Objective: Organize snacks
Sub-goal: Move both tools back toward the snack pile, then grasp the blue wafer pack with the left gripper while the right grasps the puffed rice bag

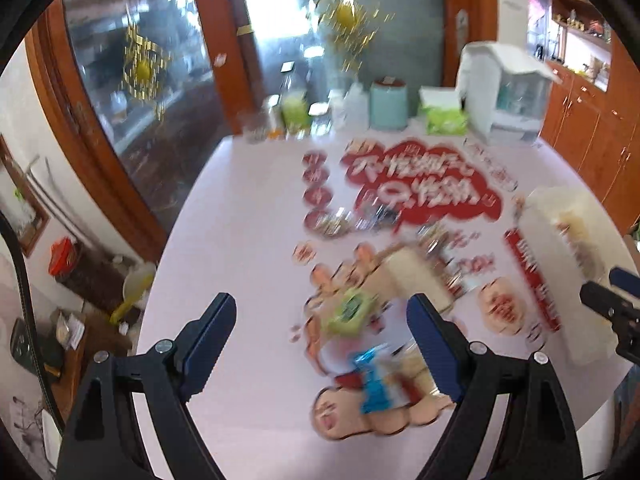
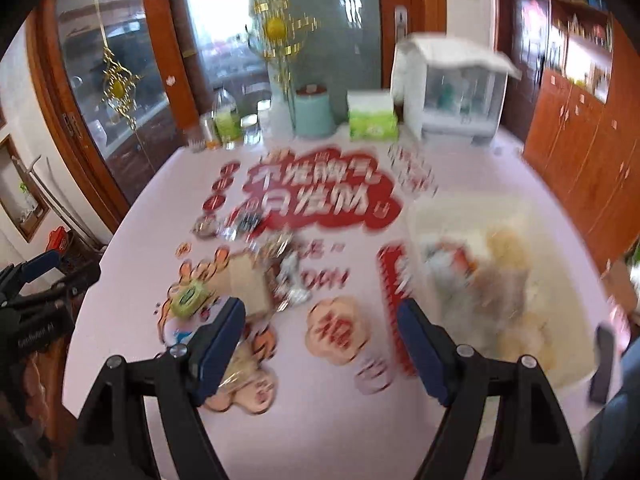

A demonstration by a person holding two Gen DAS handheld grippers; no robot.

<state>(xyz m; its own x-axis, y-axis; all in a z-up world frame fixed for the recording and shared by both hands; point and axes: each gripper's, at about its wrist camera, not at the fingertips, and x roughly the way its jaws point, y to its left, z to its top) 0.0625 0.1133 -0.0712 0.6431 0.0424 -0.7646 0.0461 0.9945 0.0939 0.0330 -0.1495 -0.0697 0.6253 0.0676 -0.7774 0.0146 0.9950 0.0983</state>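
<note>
Both views are motion-blurred. Loose snacks lie on a white table (image 1: 248, 208) printed with red and orange graphics: a round green packet (image 1: 350, 308), a blue packet (image 1: 376, 380), a beige packet (image 1: 416, 276) and shiny wrappers (image 1: 352, 220). My left gripper (image 1: 320, 332) is open above the green and blue packets, holding nothing. My right gripper (image 2: 320, 320) is open and empty, between the beige packet (image 2: 248, 284) on its left and a translucent white bin (image 2: 552, 280) of snacks on its right. The green packet (image 2: 190, 298) lies left of it.
Along the table's far edge stand bottles and jars (image 2: 228, 124), a teal canister (image 2: 314, 114), a green tissue box (image 2: 372, 118) and a white appliance (image 2: 452, 92). A dark flat object (image 2: 602, 364) lies beside the bin. Wooden cabinets line the right; a glass door is at left.
</note>
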